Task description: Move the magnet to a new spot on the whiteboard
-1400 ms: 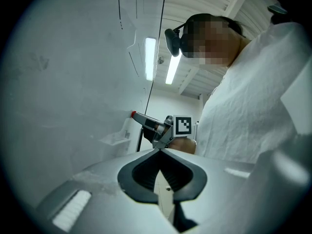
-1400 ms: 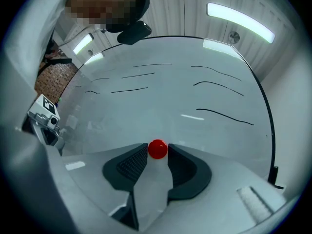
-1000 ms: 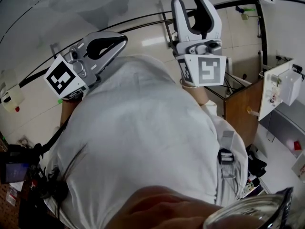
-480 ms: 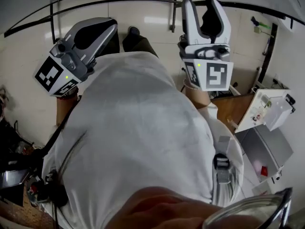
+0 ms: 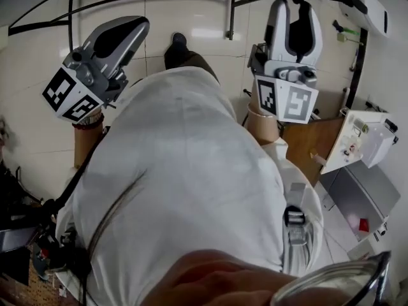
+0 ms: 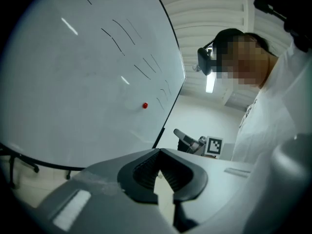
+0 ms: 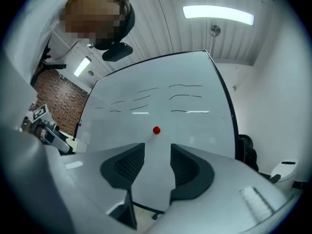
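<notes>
Magnet (image 7: 156, 129): small, red, round, stuck on the whiteboard (image 7: 197, 130). It sits straight ahead of the right gripper (image 7: 157, 154), in line with the gap and well short of contact. At this size I cannot tell whether it is domed or flat.

Right gripper: jaws apart, nothing between them, aimed square at the board.

Left gripper (image 6: 159, 155): jaws pressed together, empty. It is held off to the side, and its view meets the board at a slant.

Risks, as I judge them:
- The magnet offers little to grip. A pinch slightly off-centre could squirt it sideways, or slide it along the board instead of lifting it.
- Coming in too deep would drive the jaw tips into the board face.
- Dragging it upward would carry it into the marker strokes (image 7: 185, 111) just beyond it and smear them.

Surroundings:
- Black board frame (image 7: 229, 116) to the right of the open jaws.
- Ceiling light (image 7: 218, 13) above.
- Brick wall (image 7: 61, 99) far left.
- My white coat (image 5: 185, 177) fills the head view and hides the board there.

Obstructions: none between the open jaws and the magnet.
</notes>
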`<state>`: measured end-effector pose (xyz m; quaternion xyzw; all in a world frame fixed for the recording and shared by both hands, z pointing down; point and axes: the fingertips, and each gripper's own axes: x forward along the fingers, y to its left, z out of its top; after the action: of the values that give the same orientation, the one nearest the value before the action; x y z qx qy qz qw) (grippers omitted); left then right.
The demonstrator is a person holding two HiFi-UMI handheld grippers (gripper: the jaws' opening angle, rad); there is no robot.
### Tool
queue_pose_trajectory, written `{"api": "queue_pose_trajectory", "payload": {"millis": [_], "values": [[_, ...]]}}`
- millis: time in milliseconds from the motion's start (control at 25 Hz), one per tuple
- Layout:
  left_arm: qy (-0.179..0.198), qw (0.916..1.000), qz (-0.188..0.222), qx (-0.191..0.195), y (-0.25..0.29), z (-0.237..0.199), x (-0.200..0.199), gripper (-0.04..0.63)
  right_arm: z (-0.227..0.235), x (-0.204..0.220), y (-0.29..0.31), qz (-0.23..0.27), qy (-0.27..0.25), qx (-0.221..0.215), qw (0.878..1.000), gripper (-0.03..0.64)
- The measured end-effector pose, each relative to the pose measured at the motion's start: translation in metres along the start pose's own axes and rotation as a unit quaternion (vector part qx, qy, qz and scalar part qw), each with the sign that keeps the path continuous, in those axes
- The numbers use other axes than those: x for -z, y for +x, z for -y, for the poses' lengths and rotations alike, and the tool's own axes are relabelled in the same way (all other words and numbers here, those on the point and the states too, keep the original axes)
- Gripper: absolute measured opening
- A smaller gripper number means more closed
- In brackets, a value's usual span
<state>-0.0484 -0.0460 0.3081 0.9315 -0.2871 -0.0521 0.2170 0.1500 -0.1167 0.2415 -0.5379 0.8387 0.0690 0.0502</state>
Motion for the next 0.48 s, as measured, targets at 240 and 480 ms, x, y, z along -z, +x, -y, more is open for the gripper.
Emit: {"api": "queue_pose_trajectory", "payload": {"millis": [240,480], "values": [[0.017,0.9992,-0.034,0.013,-0.07,0.067,0.054,-0.008,-0.082,0.0,-0.07,-0.001,0.033,-0.018,0.999,0.163],[0.011,0.9987,-0.039,0.03,-0.135,0.126,0.088,-0.007,-0.159,-0.018,-0.154,-0.02,0.037,-0.034,0.999,0.163]]}}
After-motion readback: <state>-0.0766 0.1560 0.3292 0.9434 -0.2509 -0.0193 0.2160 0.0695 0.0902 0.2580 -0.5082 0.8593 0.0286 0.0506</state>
